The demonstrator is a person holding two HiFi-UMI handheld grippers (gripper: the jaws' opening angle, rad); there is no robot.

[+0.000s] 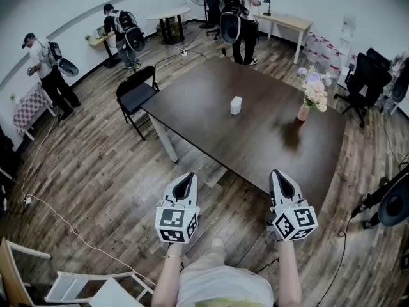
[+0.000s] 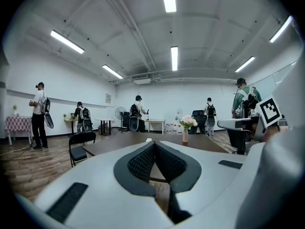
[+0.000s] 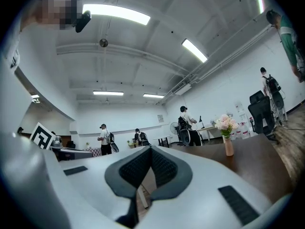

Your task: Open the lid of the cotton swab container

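Small white cotton swab container (image 1: 236, 105) mid-frame on dark brown rectangular table (image 1: 268, 146). Pink flower vase (image 1: 304, 112) right of it, apart. Left gripper (image 1: 185, 181) and right gripper (image 1: 281, 178) lower centre, jaws closed, empty.

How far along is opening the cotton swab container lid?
Done: nothing visibly; the cotton swab container stands untouched on the table, seemingly closed. In hand: nothing; the left gripper and right gripper are shut, empty, short of its edge. Left: reach it, steady it, open the lid.

Office-like room: dark table (image 1: 255, 147), wall desks (image 1: 291, 23), swivel chairs (image 1: 367, 75), strip lights (image 2: 174, 57).
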